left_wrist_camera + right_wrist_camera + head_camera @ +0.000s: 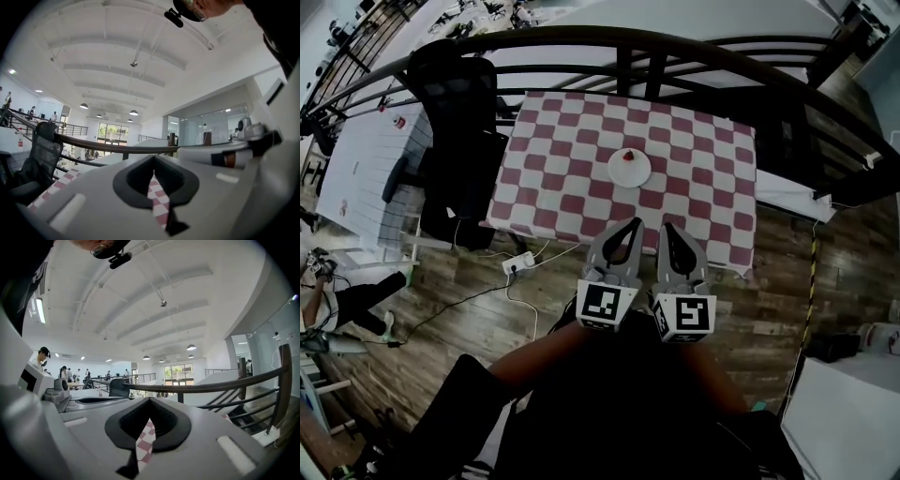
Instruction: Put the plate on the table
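A white plate (629, 167) with a small red thing on it lies near the middle of the table's red-and-white checked cloth (694, 159). My left gripper (630, 226) and right gripper (668, 228) are held side by side over the table's near edge, short of the plate and apart from it. Both point level toward the table. Each has its jaws together and nothing in them. In the left gripper view the shut left gripper (153, 159) shows only a sliver of checked cloth (157, 197) through its gap. The right gripper (150, 401) in its own view looks the same.
A black office chair (455, 122) stands at the table's left side. A dark curved railing (628, 42) runs behind the table. A power strip (517, 264) with cables lies on the wooden floor near the table's front left. A white table (366, 159) stands further left.
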A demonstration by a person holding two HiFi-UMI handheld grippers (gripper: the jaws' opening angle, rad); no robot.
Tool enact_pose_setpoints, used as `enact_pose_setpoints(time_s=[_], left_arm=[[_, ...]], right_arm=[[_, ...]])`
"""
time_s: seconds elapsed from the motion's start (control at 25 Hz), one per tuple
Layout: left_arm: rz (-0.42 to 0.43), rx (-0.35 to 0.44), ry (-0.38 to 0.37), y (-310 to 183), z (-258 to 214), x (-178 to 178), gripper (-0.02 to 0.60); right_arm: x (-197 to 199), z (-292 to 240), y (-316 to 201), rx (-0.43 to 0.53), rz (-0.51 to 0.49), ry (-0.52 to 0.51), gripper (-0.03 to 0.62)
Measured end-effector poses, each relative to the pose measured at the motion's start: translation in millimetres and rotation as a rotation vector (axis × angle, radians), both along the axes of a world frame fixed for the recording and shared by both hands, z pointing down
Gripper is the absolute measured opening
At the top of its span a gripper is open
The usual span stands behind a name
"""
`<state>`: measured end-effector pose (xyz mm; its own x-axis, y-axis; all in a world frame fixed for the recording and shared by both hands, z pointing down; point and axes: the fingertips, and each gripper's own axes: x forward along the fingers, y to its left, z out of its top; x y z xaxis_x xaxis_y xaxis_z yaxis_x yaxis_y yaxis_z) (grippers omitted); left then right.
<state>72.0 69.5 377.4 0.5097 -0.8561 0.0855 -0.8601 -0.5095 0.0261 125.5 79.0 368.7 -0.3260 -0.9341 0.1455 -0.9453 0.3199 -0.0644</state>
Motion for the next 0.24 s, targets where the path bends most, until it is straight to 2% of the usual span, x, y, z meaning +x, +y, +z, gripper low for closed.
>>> enact_pose_setpoints(time_s=[0.24], left_arm=[[0.005, 0.007, -0.006, 45, 3, 17, 0.009]], right_arm=[[9, 3, 39, 0.018, -0.011, -0.035, -0.003]])
